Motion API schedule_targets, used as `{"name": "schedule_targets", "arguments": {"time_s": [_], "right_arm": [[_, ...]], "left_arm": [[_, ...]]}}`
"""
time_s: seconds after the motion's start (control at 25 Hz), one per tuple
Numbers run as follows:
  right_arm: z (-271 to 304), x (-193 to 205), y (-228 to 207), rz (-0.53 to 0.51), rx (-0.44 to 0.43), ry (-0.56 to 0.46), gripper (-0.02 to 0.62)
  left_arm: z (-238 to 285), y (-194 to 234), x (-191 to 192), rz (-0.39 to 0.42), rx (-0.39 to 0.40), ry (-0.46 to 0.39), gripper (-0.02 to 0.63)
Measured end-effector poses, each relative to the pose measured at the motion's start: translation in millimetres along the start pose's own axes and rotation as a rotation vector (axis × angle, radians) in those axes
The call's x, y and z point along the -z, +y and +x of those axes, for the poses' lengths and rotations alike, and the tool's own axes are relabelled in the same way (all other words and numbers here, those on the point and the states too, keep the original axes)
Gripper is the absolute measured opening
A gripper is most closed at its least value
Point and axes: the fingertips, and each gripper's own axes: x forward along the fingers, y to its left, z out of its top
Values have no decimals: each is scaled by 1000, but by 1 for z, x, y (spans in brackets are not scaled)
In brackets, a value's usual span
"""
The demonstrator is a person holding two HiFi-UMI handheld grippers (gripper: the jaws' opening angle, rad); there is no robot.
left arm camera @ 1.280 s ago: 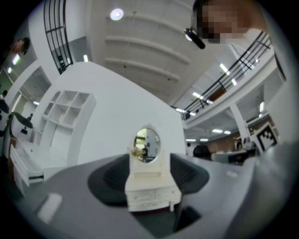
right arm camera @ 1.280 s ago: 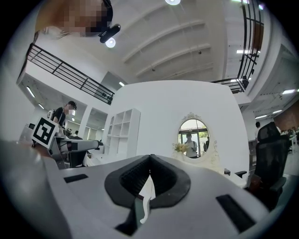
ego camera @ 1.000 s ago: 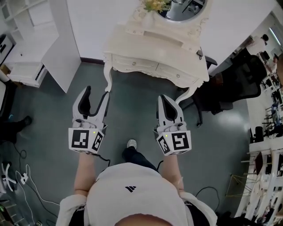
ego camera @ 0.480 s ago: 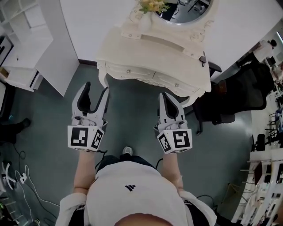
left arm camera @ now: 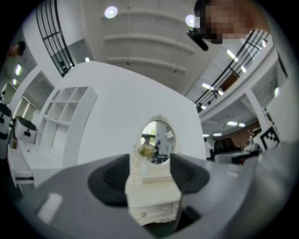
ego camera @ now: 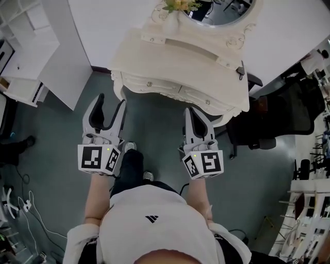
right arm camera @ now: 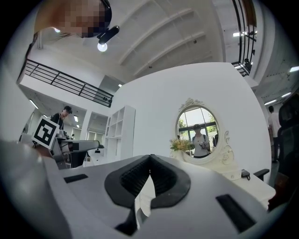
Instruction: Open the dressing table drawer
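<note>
shelf unit: white cubby shelving (ego camera: 31,46) way off on the left, nothing to do with this job.

left tongs: (ego camera: 111,103) spread wide, nothing in them. They point at the bench front but hang well short of it. In the left gripper view (left arm camera: 149,170) the left drawer and its knob sit right in the gap, so I'd guess they're open like that to go for the knob.

bench: cream carved dressing-table piece (ego camera: 170,56) against the white wall, dead ahead of the person. Oval mirror (ego camera: 216,10) and flowers (ego camera: 178,5) sit at the back.

drawers: left drawer (ego camera: 147,82) and right drawer (ego camera: 205,98) are in the front apron, one small knob each. Both look pushed fully in, so the opening hasn't started.

right tongs: (ego camera: 193,112) pinched together at the tips, gripping nothing (right arm camera: 149,158). They're near the bench's right front but not touching it. Probably just the spare hand here.

chair: black office chair (ego camera: 289,108) off to the right of the bench.

writing: nothing readable. There are only black-and-white square markers on the cubes and a tiny dark logo, no letters, on the person's white shirt (ego camera: 151,220).
</note>
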Motion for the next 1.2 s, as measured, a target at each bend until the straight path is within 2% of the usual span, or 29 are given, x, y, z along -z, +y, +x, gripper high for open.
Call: {"name": "schedule_targets", "arguments": {"time_s": [0.4,0.8,1.2], "right_arm": [[73,4,-31,-20,43,-10,-6],[174,4,-46,-28,75,-9,-6],[255,11,-43,-38,115,-6,-6]], "left_arm": [[81,34,10,-2,35,-23,259],[170,95,17,5,81,-12,259],[233,158,27,-8,117,-11,259]]}}
